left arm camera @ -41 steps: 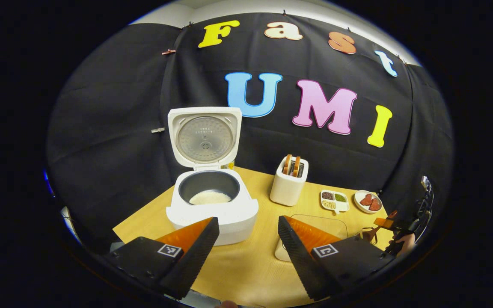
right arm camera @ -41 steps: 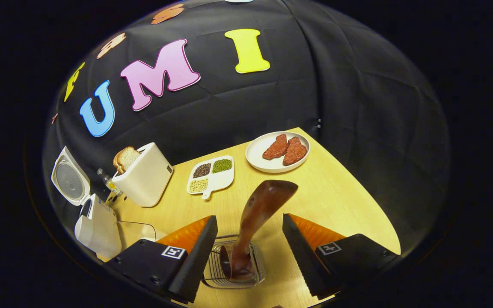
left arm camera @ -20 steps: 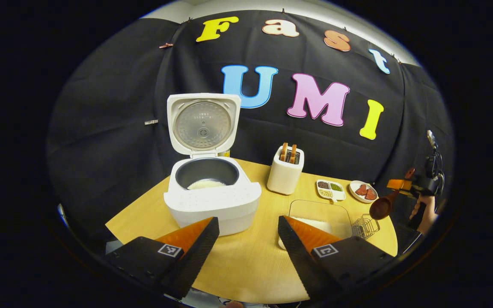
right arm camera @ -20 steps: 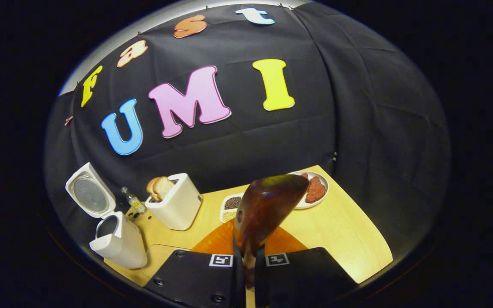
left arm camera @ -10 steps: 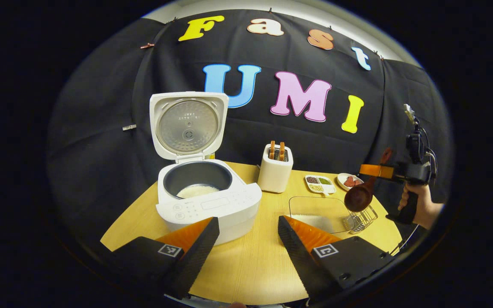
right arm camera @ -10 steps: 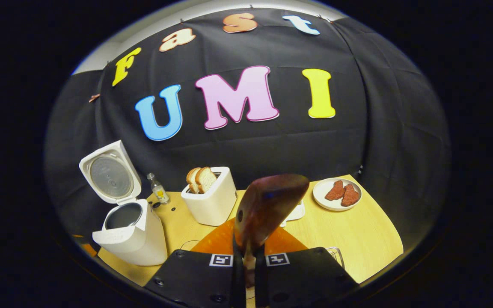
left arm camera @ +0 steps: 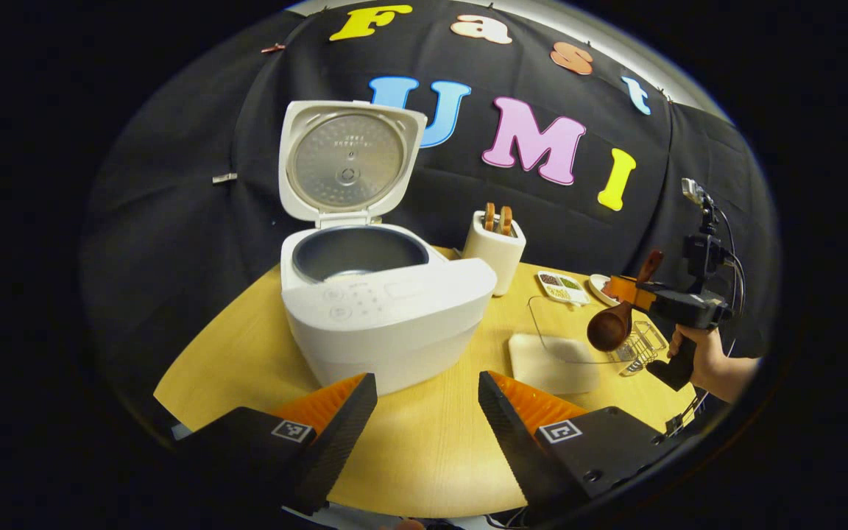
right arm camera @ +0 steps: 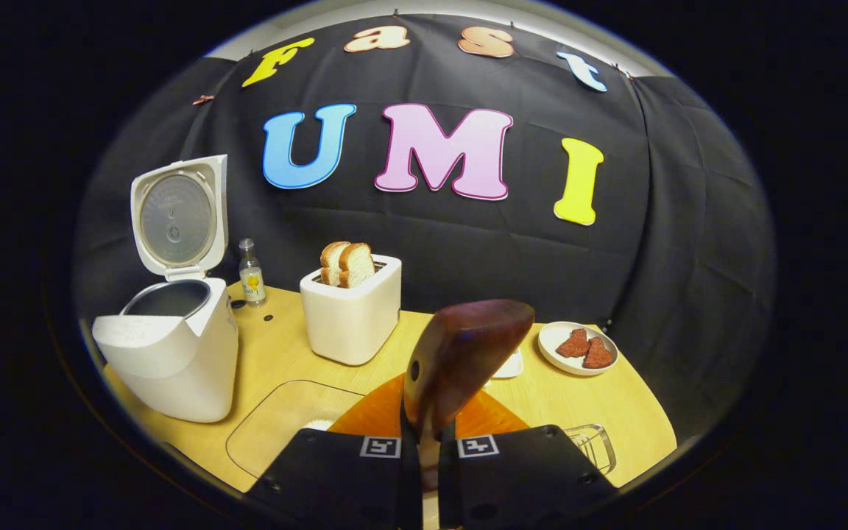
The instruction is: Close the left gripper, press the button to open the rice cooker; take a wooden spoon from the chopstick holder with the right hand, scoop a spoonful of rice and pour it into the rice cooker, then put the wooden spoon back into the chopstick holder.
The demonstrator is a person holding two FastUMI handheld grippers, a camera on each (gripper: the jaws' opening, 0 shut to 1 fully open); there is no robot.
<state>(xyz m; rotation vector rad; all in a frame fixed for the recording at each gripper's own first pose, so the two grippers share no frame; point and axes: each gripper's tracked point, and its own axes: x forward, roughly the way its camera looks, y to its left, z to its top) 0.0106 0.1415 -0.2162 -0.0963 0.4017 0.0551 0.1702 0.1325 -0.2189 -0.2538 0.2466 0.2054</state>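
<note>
The white rice cooker (left arm camera: 387,309) stands with its lid (left arm camera: 347,158) up and its dark inner pot showing. My left gripper (left arm camera: 428,383) is open just in front of it, holding nothing. At the right a hand (left arm camera: 704,361) holds my right gripper (left arm camera: 634,291) above the wire chopstick holder (left arm camera: 641,342). In the right gripper view my right gripper (right arm camera: 424,434) is shut on the handle of the wooden spoon (right arm camera: 461,353), whose bowl stands up in front of the camera. The rice cooker (right arm camera: 170,346) is at the left, and the holder (right arm camera: 593,445) at the lower right. A clear dish of rice (left arm camera: 553,353) lies between cooker and holder.
A white toaster (right arm camera: 350,313) with bread slices stands behind the clear dish (right arm camera: 284,427). A small bottle (right arm camera: 250,276) is beside the cooker. A plate of meat (right arm camera: 578,350) and a sectioned dish (right arm camera: 512,364) sit at the back right of the wooden table (left arm camera: 424,449).
My right gripper shut on the spoon, lifted it out of the holder and turned left towards the cooker. My left gripper stayed open and dropped lower, closer to the cooker.
</note>
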